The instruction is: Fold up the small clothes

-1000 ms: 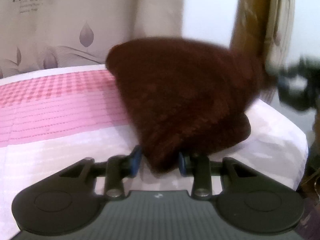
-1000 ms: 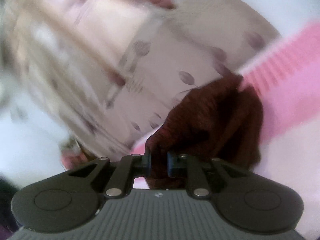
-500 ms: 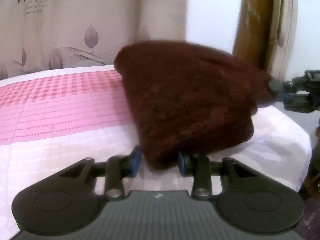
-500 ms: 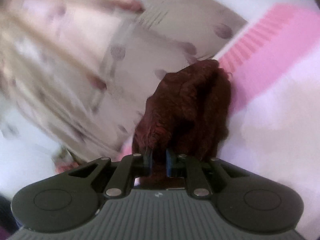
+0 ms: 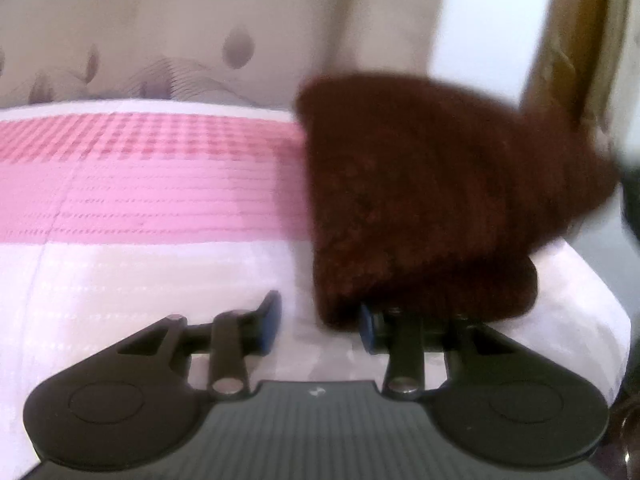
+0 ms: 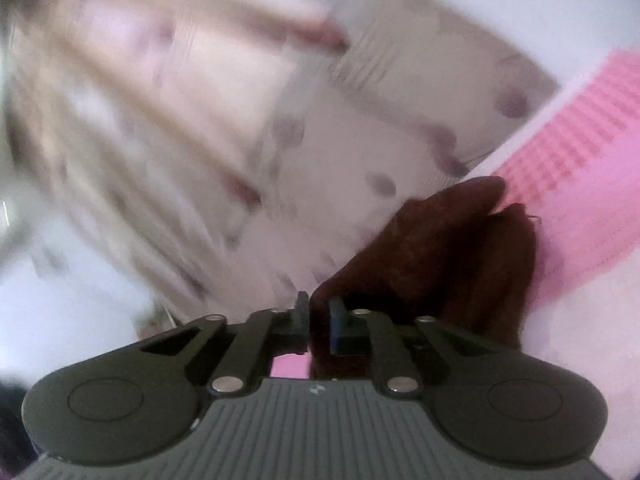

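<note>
A dark brown knitted garment lies partly folded on the pink and white bedspread, its right side lifted. My left gripper is open, and the garment's near corner rests against its right fingertip. My right gripper is shut on an edge of the same brown garment and holds it up off the bed. The right gripper also shows as a dark blur at the right edge of the left wrist view.
A beige curtain with leaf prints hangs behind the bed. A wooden post stands at the back right. The bed's right edge drops off close to the garment. The right wrist view is motion-blurred.
My left gripper has opened and let go of the garment's near corner, shifting left of it. My right gripper keeps its hold and has swung, with the garment's right side still lifted.
</note>
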A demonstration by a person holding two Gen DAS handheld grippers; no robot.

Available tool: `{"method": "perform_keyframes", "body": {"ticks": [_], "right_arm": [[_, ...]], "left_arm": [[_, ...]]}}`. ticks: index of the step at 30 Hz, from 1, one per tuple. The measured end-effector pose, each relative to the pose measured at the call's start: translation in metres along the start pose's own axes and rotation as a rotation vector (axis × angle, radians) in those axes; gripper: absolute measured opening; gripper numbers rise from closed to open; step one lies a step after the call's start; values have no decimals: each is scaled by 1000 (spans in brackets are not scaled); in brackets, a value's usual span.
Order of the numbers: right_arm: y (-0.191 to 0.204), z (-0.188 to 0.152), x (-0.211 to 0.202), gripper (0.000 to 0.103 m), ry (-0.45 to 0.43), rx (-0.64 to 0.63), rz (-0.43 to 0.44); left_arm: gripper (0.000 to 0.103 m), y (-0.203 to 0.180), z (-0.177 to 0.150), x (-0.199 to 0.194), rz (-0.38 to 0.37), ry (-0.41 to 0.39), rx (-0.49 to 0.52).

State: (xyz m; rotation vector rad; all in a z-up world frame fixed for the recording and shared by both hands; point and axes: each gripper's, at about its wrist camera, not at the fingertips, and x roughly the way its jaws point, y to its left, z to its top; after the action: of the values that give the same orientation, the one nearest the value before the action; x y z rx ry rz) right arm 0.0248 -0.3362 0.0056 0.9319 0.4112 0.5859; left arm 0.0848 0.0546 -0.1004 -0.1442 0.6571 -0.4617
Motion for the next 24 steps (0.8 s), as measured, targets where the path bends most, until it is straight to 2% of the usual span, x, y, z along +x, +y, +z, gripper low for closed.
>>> {"method": "perform_keyframes", "body": {"ticks": [3, 6, 9, 12, 13, 14, 15, 16, 18, 20, 21, 22, 24], "right_arm": [[-28, -36, -8, 13, 38, 85, -46], [-66, -69, -6, 13, 82, 193, -125], [-79, -77, 0, 13, 104, 255, -91], [-73, -73, 4, 21, 118, 227, -86], [-71, -72, 6, 26, 123, 217, -83], [-72, -70, 9, 33, 126, 224, -76], [-73, -69, 11, 42, 130, 237, -74], [-75, -68, 15, 43, 129, 241, -74], [-75, -69, 23, 43, 154, 236, -70], [-74, -72, 32, 40, 192, 241, -77], [-73, -74, 39, 32, 207, 244, -83], [-73, -76, 45, 28, 212, 255, -79], [-72, -75, 53, 27, 172, 310, 13]], "left_arm": [[39, 10, 2, -2, -5, -5, -58], [37, 6, 0, -14, -4, -50, -39], [37, -2, 1, -37, 42, -122, 14], [38, -10, 5, -59, 34, -230, 45], [43, -13, 9, -63, 22, -252, 77], [51, -18, 13, -62, 21, -255, 127], [55, -22, 16, -57, 29, -247, 173], [57, -22, 19, -51, 32, -232, 202], [57, -15, 24, -38, 20, -208, 181], [57, -2, 33, -34, 12, -211, 104], [57, -1, 37, -36, 8, -228, 77], [57, 1, 41, -40, 0, -259, 63], [57, -4, 50, -49, -17, -321, 75]]}}
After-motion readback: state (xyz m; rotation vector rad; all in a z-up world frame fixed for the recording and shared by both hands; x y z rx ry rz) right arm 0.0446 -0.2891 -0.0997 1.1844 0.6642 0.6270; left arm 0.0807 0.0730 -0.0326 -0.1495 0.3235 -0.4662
